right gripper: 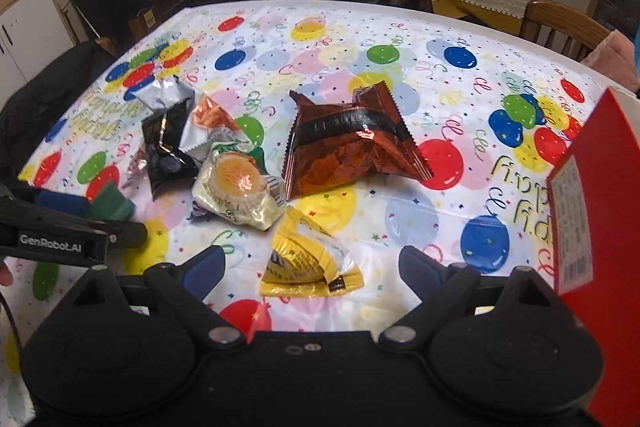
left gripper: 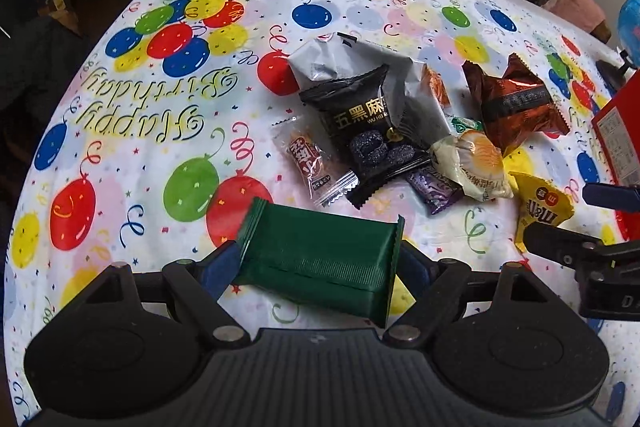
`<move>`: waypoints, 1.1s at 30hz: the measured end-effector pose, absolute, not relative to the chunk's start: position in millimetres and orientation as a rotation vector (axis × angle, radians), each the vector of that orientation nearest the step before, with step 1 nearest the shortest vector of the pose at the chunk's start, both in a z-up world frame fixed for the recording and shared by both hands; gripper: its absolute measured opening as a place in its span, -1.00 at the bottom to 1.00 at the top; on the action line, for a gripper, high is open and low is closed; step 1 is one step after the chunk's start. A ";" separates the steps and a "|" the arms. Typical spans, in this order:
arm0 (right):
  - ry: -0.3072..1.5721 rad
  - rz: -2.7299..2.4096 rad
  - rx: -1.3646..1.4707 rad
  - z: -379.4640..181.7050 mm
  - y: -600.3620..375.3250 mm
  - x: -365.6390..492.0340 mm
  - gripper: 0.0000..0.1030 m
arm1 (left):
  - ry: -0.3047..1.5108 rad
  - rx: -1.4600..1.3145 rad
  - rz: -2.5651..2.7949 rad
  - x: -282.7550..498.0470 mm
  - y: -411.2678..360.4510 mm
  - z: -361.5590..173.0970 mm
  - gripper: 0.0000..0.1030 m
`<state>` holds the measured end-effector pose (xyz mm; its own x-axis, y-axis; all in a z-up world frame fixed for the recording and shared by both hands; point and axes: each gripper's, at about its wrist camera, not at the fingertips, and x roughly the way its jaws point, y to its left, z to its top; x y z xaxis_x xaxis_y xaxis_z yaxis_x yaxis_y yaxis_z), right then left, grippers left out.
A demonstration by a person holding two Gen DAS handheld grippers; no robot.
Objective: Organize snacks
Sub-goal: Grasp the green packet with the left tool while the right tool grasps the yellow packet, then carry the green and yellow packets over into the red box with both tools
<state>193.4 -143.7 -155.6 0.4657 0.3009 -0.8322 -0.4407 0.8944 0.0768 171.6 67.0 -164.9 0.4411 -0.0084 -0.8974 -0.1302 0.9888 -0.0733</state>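
My left gripper [left gripper: 320,259] is shut on a green snack packet [left gripper: 320,259] and holds it above the balloon tablecloth; it also shows in the right wrist view [right gripper: 112,201]. Beyond it lies a pile: a black packet [left gripper: 368,131], a silver bag [left gripper: 348,57], a small clear-wrapped red candy [left gripper: 308,159], a purple packet [left gripper: 434,189], a cream pastry packet [left gripper: 472,163], a brown foil bag [left gripper: 516,103]. My right gripper [right gripper: 310,267] is open around a yellow packet [right gripper: 308,259] on the table. The brown bag [right gripper: 352,143] lies just beyond.
A red box [right gripper: 600,227] stands at the right edge of the table; it also shows in the left wrist view [left gripper: 618,135]. Wooden chairs [right gripper: 560,23] stand past the far table edge. The right gripper's fingers [left gripper: 568,243] reach in from the right in the left wrist view.
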 end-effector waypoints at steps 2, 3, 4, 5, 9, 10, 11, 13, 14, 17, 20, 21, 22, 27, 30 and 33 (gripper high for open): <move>0.998 0.461 -0.164 -160.6 -141.6 196.1 0.71 | 1.106 -0.128 0.074 171.0 66.6 -165.4 0.63; 1.000 0.459 -0.167 -162.6 -140.3 196.9 0.69 | 1.103 -0.124 0.073 170.8 66.3 -165.6 0.63; 1.001 0.458 -0.171 -164.3 -138.9 197.2 0.65 | 1.101 -0.119 0.073 170.7 65.9 -165.9 0.63; 1.001 0.461 -0.175 -165.7 -137.2 197.3 0.60 | 1.098 -0.115 0.072 170.6 65.6 -166.0 0.63; 1.002 0.463 -0.195 -169.4 -131.7 197.6 0.47 | 1.093 -0.124 0.068 169.7 67.7 -165.7 0.62; 1.002 0.464 -0.194 -169.6 -131.3 197.6 0.43 | 1.094 -0.134 0.068 169.7 69.3 -165.3 0.62; 1.004 0.465 -0.191 -169.5 -131.1 197.8 0.41 | 1.095 -0.139 0.069 169.9 70.2 -165.0 0.62; 1.005 0.463 -0.187 -169.5 -131.1 198.1 0.34 | 1.099 -0.139 0.073 169.7 71.1 -164.8 0.61; 1.005 0.460 -0.188 -169.3 -131.2 197.9 0.24 | 1.098 -0.148 0.070 169.4 72.1 -164.2 0.59; 1.002 0.458 -0.189 -167.3 -132.5 197.4 0.06 | 1.097 -0.186 0.059 168.6 78.6 -162.0 0.52; 1.000 0.450 -0.178 -164.5 -135.3 195.8 0.02 | 1.100 -0.209 0.071 168.0 85.9 -161.4 0.51; 0.997 0.448 -0.176 -163.0 -136.0 195.1 0.01 | 1.100 -0.219 0.073 167.6 88.6 -161.0 0.50; 0.994 0.450 -0.170 -160.9 -137.1 193.8 0.00 | 1.101 -0.231 0.076 167.0 91.6 -160.4 0.49; 0.981 0.456 -0.140 -149.3 -141.3 186.3 -0.03 | 1.108 -0.302 0.086 161.8 106.8 -157.3 0.46; 0.970 0.460 -0.131 -142.0 -142.7 180.0 -0.04 | 1.103 -0.322 0.084 156.4 111.0 -153.7 0.45; 0.956 0.463 -0.118 -133.5 -145.3 173.4 -0.05 | 1.097 -0.331 0.078 150.6 110.6 -147.0 0.45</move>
